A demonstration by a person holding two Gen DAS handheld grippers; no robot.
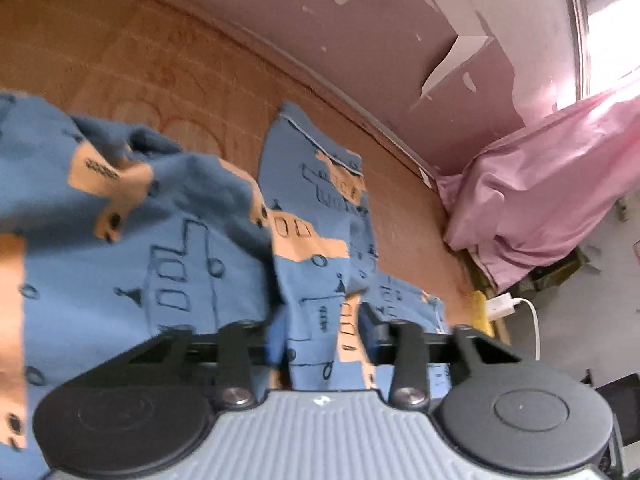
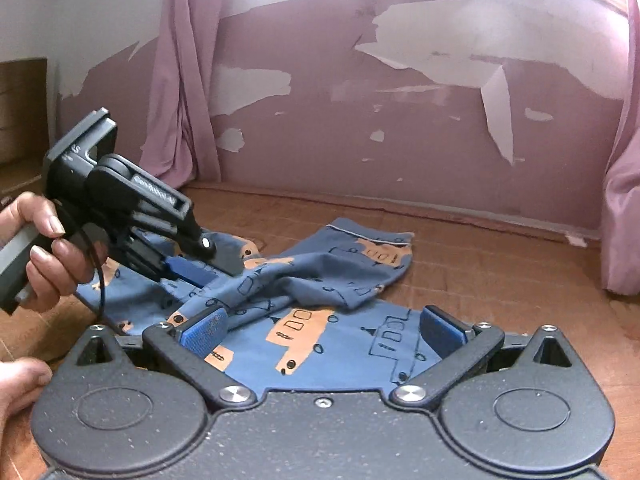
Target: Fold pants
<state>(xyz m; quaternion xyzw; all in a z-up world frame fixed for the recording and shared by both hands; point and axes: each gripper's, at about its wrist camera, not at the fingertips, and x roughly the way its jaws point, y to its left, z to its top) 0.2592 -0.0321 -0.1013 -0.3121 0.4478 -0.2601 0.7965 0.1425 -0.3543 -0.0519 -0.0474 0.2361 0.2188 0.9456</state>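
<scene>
Pants [image 2: 320,312] lie crumpled on the wooden bench [image 2: 500,264] near the wall. Left gripper [image 2: 192,270] clamped on a fold of fabric; right gripper [image 2: 320,330] released, fingers spread over the cloth.

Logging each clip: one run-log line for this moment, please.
stage: mid-fold | left gripper: shut on blue printed cotton pants | right gripper: open over pants | surface: brown wooden floor

Left wrist view close over pants [image 1: 168,248], right wrist view low, facing wall [image 2: 400,100], both sharing pants
</scene>
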